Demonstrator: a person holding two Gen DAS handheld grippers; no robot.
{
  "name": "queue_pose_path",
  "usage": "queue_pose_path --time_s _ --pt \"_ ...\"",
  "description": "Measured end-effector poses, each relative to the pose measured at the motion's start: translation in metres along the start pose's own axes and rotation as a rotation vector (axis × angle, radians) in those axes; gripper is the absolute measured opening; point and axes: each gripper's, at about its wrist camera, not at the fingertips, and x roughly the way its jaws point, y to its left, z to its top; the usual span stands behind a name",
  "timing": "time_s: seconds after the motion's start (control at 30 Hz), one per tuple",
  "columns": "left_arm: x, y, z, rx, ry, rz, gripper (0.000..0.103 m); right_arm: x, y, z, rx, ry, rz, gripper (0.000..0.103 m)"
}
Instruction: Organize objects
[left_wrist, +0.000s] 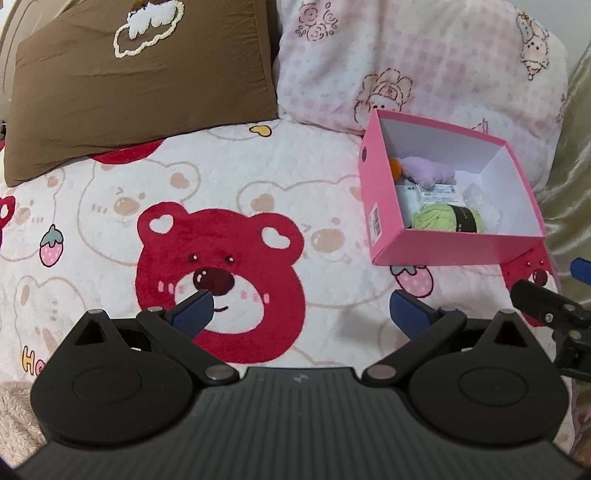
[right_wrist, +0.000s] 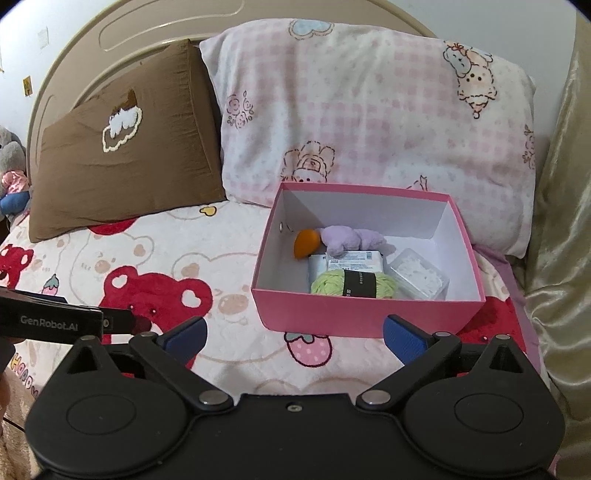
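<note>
1. A bear-print blanket (right_wrist: 155, 258) covers the bed, white with red bear faces and pink strawberries; every other thing lies on it or at its far edge.
2. A pink checked pillow (right_wrist: 369, 110) leans at the far right, and a brown pillow (right_wrist: 122, 162) with a white cloud patch leans just left of it, the two touching.
3. A curved beige headboard (right_wrist: 147, 33) rises behind both pillows.
4. A pink box (right_wrist: 332, 314), open at the top and white inside, sits on the blanket at the right, its far wall against the checked pillow.
5. The left gripper (left_wrist: 301, 308) hovers above a red bear face, left of the box, its blue pads spread wide with nothing between them.
6. The right gripper (right_wrist: 293, 338) hovers just near of the box's near wall, its blue pads spread fully apart and empty.
7. Inside the box, a green yarn ball (right_wrist: 351, 286) with a dark band lies against the near wall.
8. A clear plastic case (right_wrist: 419, 277) lies right of the yarn.
9. A white packet (right_wrist: 354, 260) with a printed label lies just behind the yarn.
10. A purple plush (right_wrist: 351, 240) rests farther back, and an orange piece (right_wrist: 306, 242) touches its left side.
</note>
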Motion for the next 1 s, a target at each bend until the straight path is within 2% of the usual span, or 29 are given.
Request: queue_pose_path --time_s 0.3,0.47,0.7,1.0 --pt "0.002 0.004 0.0 -0.014 0.015 0.011 0.103 0.006 -0.003 -0.001 0.019 0.014 -0.022 0.103" --pt "0.001 0.008 0.001 -0.043 0.032 -0.024 0.103 0.01 -0.002 0.0 0.016 0.023 -0.032 0.103" --pt "0.0 0.008 0.002 -0.021 0.02 0.031 0.103 0.013 -0.002 0.001 0.017 0.033 -0.043 0.103" --pt "0.001 0.012 0.004 -0.022 0.032 0.034 0.103 0.013 -0.001 0.001 0.013 0.036 -0.044 0.103"
